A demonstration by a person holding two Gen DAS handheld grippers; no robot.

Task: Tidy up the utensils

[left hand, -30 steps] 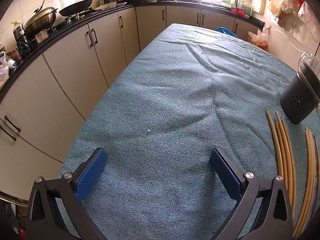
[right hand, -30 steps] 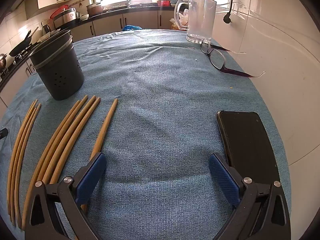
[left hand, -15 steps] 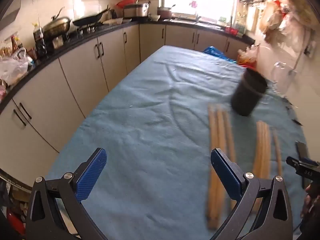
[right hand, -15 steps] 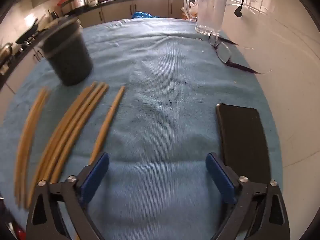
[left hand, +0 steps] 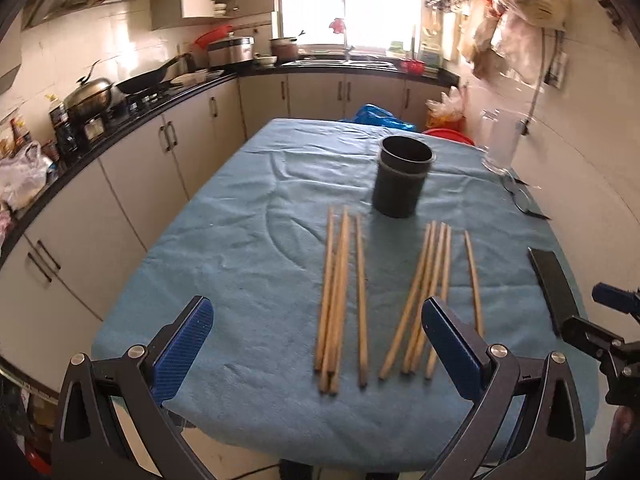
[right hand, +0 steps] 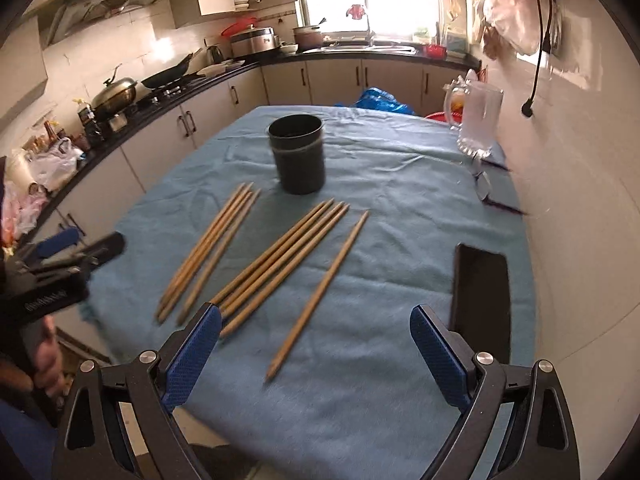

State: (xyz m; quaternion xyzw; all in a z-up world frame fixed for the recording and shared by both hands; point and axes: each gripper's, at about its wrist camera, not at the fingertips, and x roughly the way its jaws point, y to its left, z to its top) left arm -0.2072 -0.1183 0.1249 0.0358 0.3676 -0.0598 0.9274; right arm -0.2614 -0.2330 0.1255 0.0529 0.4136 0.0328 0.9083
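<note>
Several wooden chopsticks lie on the blue tablecloth in three lots: a left bundle (left hand: pixel 338 300) (right hand: pixel 208 248), a middle bundle (left hand: pixel 426 296) (right hand: pixel 280 256) and a single stick (left hand: pixel 474 284) (right hand: pixel 320 292). Behind them stands a black cylindrical holder (left hand: pixel 402 178) (right hand: pixel 298 152), upright and empty as far as I can see. My left gripper (left hand: pixel 320 344) is open, raised over the table's near edge, nothing between its fingers. My right gripper (right hand: pixel 316 348) is open too, above the near end of the single stick. Each gripper shows at the edge of the other's view.
A black phone (left hand: pixel 554 288) (right hand: pixel 482 300) lies at the table's right side. Glasses (right hand: pixel 486 188) and a glass mug (right hand: pixel 476 120) sit at the far right by the tiled wall. Kitchen cabinets and a stove counter (left hand: pixel 132 92) run along the left.
Both grippers have pulled back and risen from close over the cloth, so the whole table now shows. The left view has swung right onto the chopsticks. Both stay open.
</note>
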